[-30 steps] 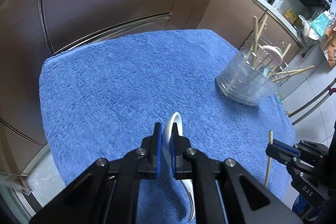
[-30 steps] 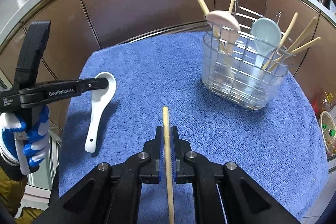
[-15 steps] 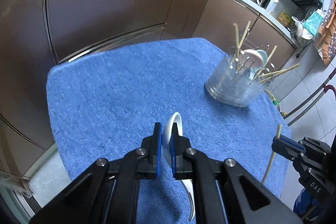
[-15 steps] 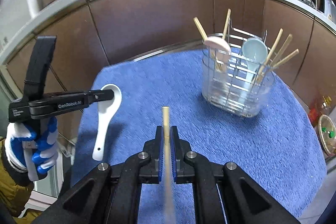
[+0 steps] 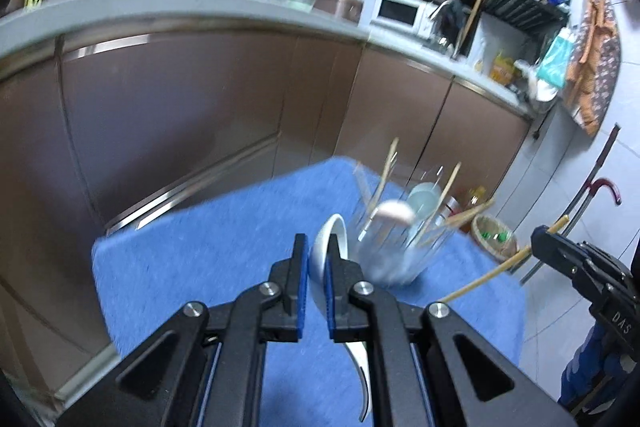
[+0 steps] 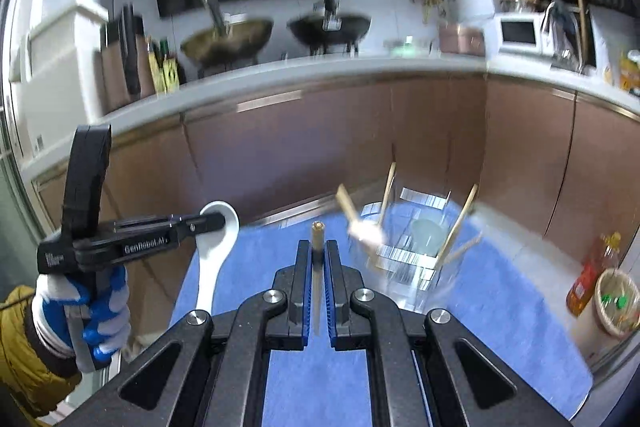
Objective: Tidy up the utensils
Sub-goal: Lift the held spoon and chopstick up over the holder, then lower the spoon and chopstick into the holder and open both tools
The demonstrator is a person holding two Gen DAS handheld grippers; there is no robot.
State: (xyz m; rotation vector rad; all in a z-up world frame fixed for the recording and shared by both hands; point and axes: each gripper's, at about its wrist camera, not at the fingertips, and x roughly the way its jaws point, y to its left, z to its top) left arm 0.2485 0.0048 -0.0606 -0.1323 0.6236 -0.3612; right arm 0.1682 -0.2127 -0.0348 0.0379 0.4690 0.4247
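**Two grippers, each holding one utensil above a blue towel**

Left wrist view: the left gripper point(image 5: 316, 283) has its blue-padded fingers point(image 5: 301, 291) closed to a narrow gap on a white spoon point(image 5: 326, 247). The bowl of the spoon rises past the fingertips, and the handle curves down beneath them. Just beyond the fingertips and slightly right stands a wire caddy point(image 5: 394, 251), blurred, on the towel point(image 5: 208, 259). It holds chopsticks and two spoons, one pink and one pale blue. To the far right of the fingers, the right gripper point(image 5: 538, 241) pinches a chopstick point(image 5: 492, 277) that slants down to the left.

Right wrist view: the right gripper point(image 6: 319, 259) has its fingers point(image 6: 304, 279) nearly closed on the chopstick point(image 6: 317, 247), which runs along the gap, its tip poking above the fingertips. Ahead and right of the fingers sits the caddy point(image 6: 408, 259), blurred, on the towel point(image 6: 500, 311). To the left of the fingers, the left gripper point(image 6: 216, 221) clamps the spoon point(image 6: 216, 255) at its bowl, the handle hanging downward, above the towel's left edge. A hand point(image 6: 82, 311) in a blue and white glove grips its handle.
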